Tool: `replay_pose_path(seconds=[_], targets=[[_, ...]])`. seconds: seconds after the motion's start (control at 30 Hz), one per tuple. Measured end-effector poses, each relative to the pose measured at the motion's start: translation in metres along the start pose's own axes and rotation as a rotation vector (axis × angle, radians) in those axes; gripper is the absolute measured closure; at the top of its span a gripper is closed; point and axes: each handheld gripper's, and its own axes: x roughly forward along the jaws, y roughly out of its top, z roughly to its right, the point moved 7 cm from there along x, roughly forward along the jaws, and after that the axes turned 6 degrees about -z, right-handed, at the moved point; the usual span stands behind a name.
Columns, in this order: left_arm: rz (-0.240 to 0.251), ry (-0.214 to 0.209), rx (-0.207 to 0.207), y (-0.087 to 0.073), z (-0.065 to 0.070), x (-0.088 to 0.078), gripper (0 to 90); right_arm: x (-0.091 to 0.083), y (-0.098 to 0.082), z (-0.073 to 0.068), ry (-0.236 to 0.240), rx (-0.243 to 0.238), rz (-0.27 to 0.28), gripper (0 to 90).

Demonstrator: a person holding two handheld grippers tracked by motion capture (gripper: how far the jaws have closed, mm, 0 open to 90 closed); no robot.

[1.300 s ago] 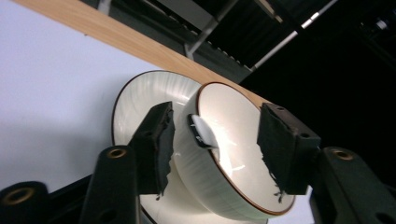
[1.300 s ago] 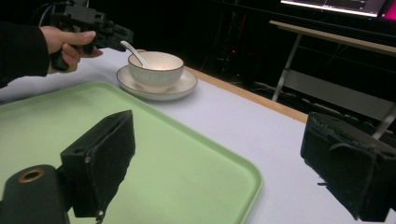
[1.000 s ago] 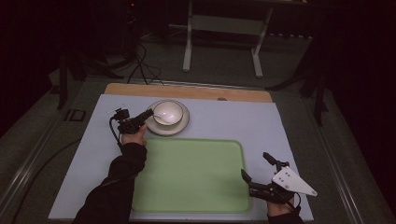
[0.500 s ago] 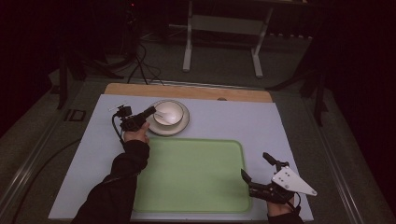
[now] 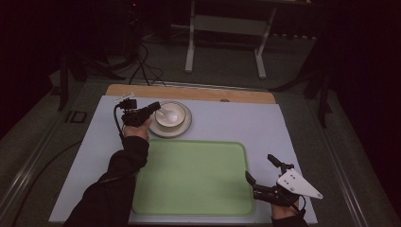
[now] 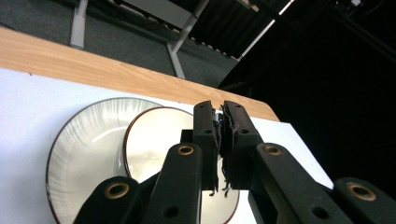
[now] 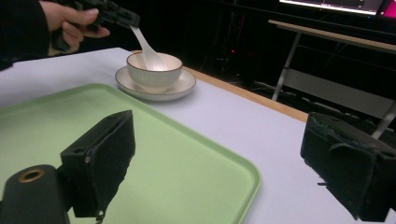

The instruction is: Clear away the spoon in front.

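Tabletop (image 5: 265, 127), covered in a pale sheet with a wooden strip (image 5: 189, 92) along its far edge, took up most of the high view. Nearest the person lay a green tray (image 5: 194, 177), bare, between the two hands. Beyond its far left corner stood a saucer (image 5: 185, 128) with a white bowl (image 5: 171, 115) on it. The left gripper (image 5: 152, 108) hung just over the bowl's left rim, its jaws having just closed to nearly meeting on the handle of a white spoon (image 7: 148, 50), whose scoop end dipped down into the bowl. The right gripper (image 5: 263, 171) sat well apart at the tray's near right corner, its jaws spread wide with nothing between them. A cable (image 5: 117, 124) trailed from the left gripper. Behind the table, metal frame legs (image 5: 191, 42) stood on the dark floor.
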Motion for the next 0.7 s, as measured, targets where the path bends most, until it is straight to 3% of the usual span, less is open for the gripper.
replay_pose_path(seconds=[0.2,0.33,0.63,0.7], targets=[[-0.036,-0.008,0.067,0.008,0.01,-0.012,84.5,0.0,0.0,0.0,-0.001,0.0,-0.001,10.1],[-0.062,-0.058,0.113,0.015,0.022,-0.023,84.5,0.001,0.0,-0.001,-0.001,-0.002,-0.004,10.1],[-0.135,-0.099,0.221,0.025,0.043,-0.044,84.5,0.001,0.0,-0.001,-0.002,-0.001,-0.003,10.1],[-0.135,-0.099,0.221,0.025,0.043,-0.044,84.5,0.001,0.0,-0.001,-0.002,-0.001,-0.004,10.1]])
